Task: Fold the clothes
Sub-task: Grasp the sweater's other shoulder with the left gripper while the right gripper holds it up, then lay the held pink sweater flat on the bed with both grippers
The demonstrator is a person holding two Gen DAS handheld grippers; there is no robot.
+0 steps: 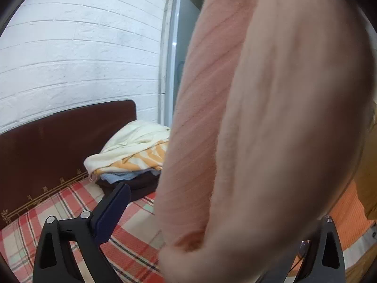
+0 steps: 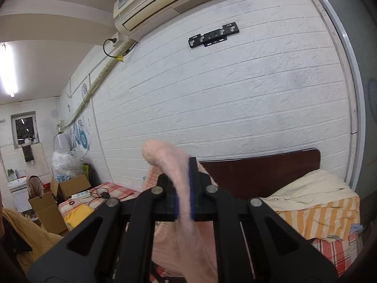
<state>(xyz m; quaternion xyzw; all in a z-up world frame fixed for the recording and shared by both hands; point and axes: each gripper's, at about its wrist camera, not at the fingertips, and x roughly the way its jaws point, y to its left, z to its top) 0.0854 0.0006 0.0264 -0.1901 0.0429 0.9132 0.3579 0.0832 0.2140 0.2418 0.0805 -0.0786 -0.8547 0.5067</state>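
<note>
A pale pink knit garment (image 1: pixel 259 129) hangs close to the left wrist camera and fills the right half of that view, blurred. My left gripper (image 1: pixel 212 202) is open: its left finger (image 1: pixel 113 212) with the blue pad stands clear of the cloth, while the right finger is hidden behind the garment. In the right wrist view my right gripper (image 2: pixel 183 188) is shut on a bunched edge of the same pink garment (image 2: pixel 169 160), which rises above the pads and drapes down below them. Both grippers are held above the plaid bed sheet (image 1: pixel 47 217).
A pile of clothes (image 1: pixel 132 155), cream and orange-striped on top and dark below, lies at the bed's head by the dark headboard (image 1: pixel 47 146). The white brick wall (image 2: pixel 235 94) stands behind. Cardboard boxes (image 2: pixel 47 207), a yellow cloth (image 2: pixel 77 217) and cables lie at the far end.
</note>
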